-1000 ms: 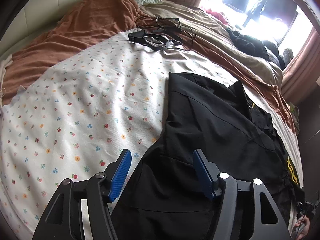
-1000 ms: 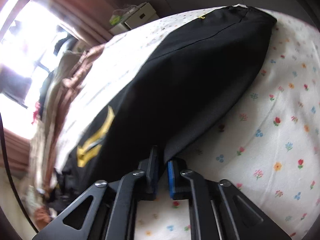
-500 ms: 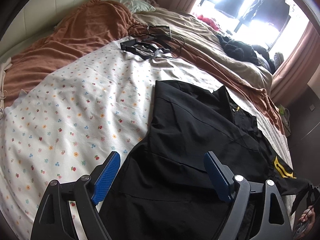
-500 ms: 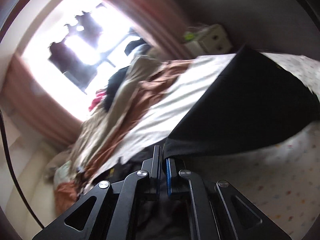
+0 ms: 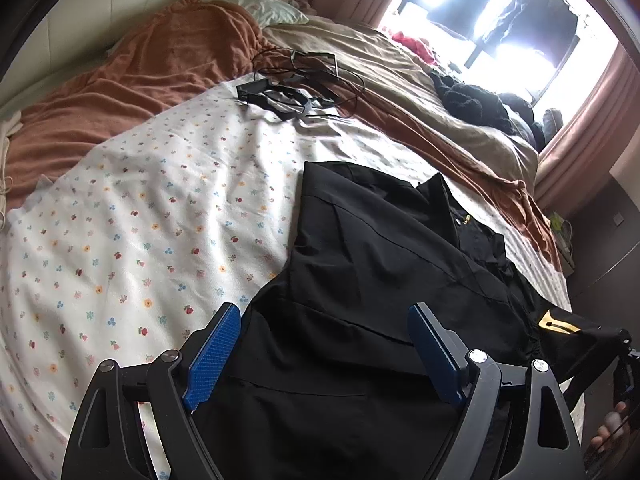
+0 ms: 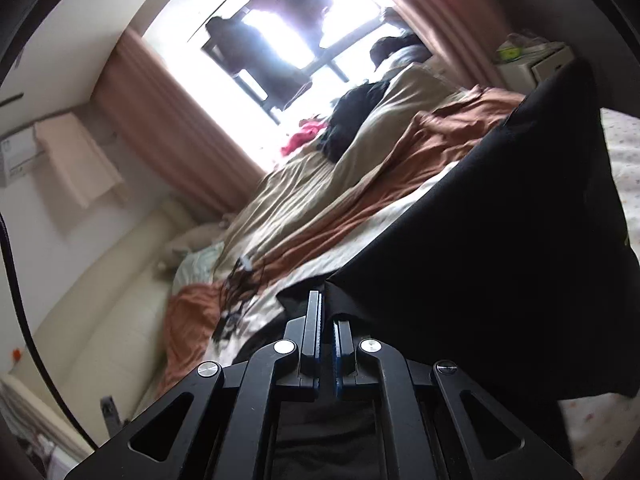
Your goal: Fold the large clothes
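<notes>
Black garment [image 5: 360, 280] (yellow emblem at one edge) lies creased on floral sheet [image 5: 140, 220].

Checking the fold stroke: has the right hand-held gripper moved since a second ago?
Yes. The right hand-held gripper, shut on the black garment's edge, has swung up from the floral sheet toward the window, lifting the cloth.

black garment [image 5: 372, 280] spread on floral sheet [image 5: 132, 220], one corner lifted.
</notes>
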